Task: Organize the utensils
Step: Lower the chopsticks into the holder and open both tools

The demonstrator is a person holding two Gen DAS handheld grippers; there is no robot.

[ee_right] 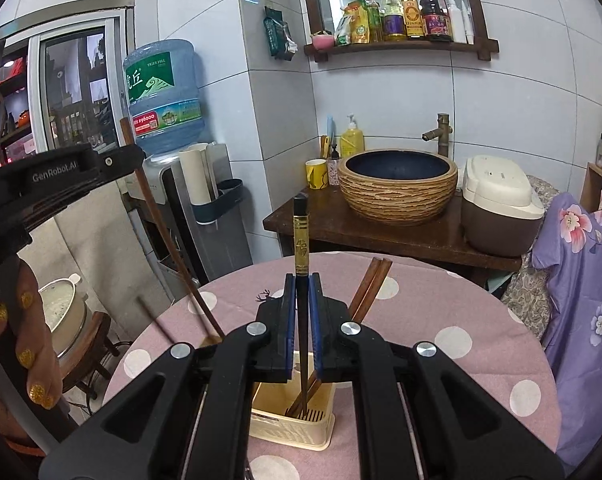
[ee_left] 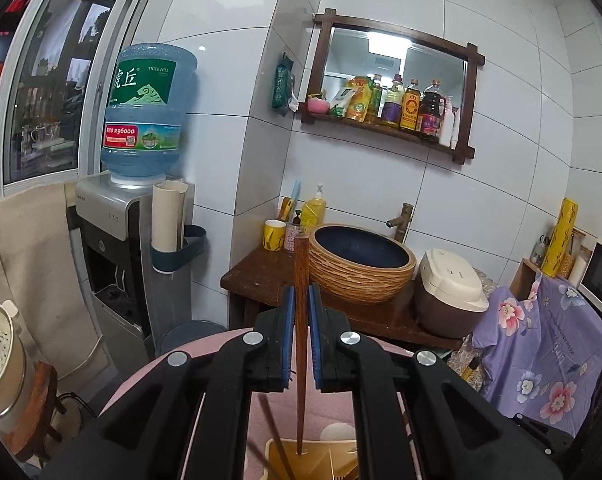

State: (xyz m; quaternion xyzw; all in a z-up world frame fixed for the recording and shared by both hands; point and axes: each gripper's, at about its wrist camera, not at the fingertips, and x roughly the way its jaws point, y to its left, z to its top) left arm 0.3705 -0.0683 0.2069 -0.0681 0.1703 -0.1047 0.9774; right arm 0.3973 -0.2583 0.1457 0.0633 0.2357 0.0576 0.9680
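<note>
my left gripper (ee_left: pixel 300 336) clamps brown chopstick (ee_left: pixel 300 300) | right gripper (ee_right: pixel 302 324) clamps black chopstick (ee_right: pixel 300 248) over yellow holder (ee_right: pixel 293 428) | jug (ee_left: pixel 147 108) reads TIGER HILL

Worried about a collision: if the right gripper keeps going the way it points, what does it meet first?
Probably the wooden sink stand beyond the table; the right gripper, shut on a black chopstick, points there. Depth is unclear.

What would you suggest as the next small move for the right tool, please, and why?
Probably open the right tool and release the black chopstick with gold bands. Its lower end already sits inside the cream plastic utensil holder beside brown wooden chopsticks, so it seems placed. The left tool holds its own reddish-brown wooden chopstick over the holder.
</note>
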